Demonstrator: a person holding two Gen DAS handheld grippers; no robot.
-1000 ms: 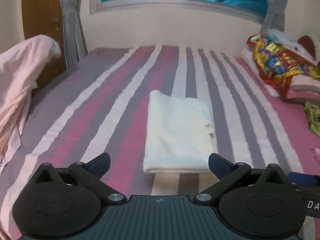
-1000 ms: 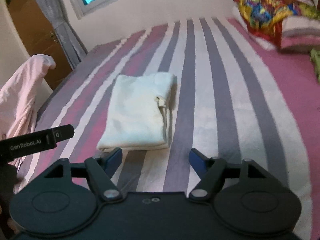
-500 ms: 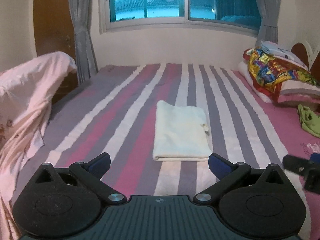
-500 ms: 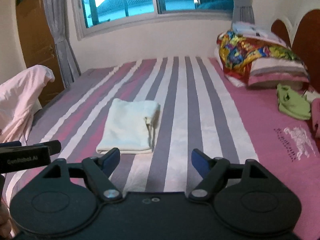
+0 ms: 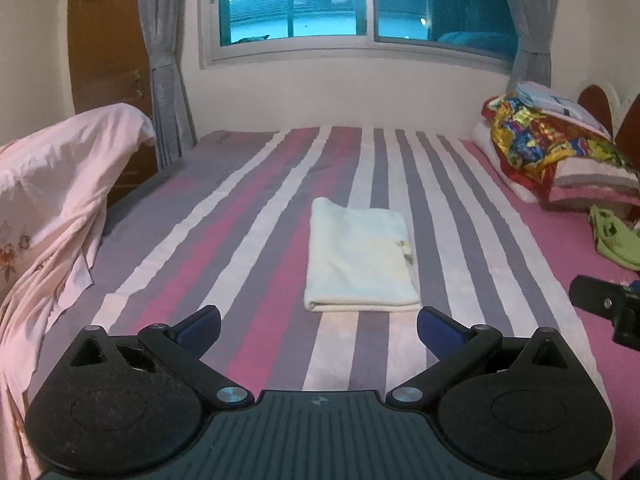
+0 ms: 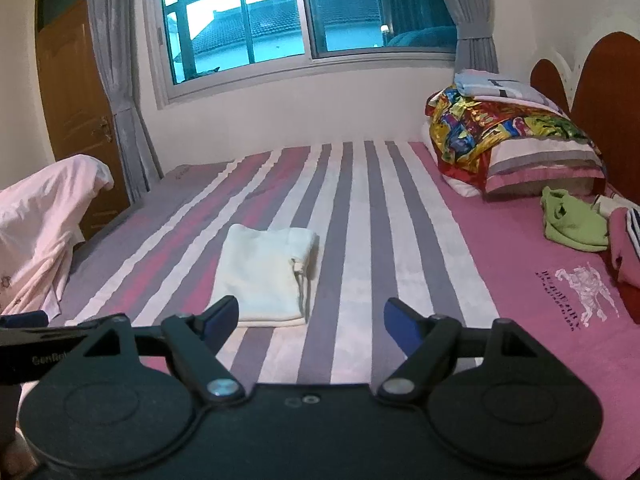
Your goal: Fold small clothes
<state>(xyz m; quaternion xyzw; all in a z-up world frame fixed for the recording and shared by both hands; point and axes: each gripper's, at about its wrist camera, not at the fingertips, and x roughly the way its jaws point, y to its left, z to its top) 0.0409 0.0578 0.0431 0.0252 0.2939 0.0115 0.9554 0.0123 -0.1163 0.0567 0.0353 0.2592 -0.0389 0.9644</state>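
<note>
- A folded white garment (image 5: 360, 262) lies flat on the striped bed (image 5: 248, 240), near its middle, with the fold edge toward the cameras and clear of both tools.
- The left hand-held gripper (image 5: 319, 326) hangs above the near part of the bed, its blue-padded jaws spread wide with nothing between them; the garment sits just beyond the gap.
- The right hand-held gripper (image 6: 311, 318) is likewise spread and empty, with the garment (image 6: 266, 274) ahead and to its left.
- Only the right wrist view takes in the pink clothing (image 6: 624, 248) at the far right edge, the printed logo (image 6: 580, 292) on the pink sheet and more of the wooden headboard (image 6: 604, 92).
- Both views show the green garment (image 6: 572, 224) near the patterned bedding pile (image 6: 500, 132), the window (image 5: 360, 4), the wooden door (image 6: 76, 92) and pink cloth (image 5: 52, 184) draped at left.
- The left wrist view catches a dark part of the other tool at its right edge.
</note>
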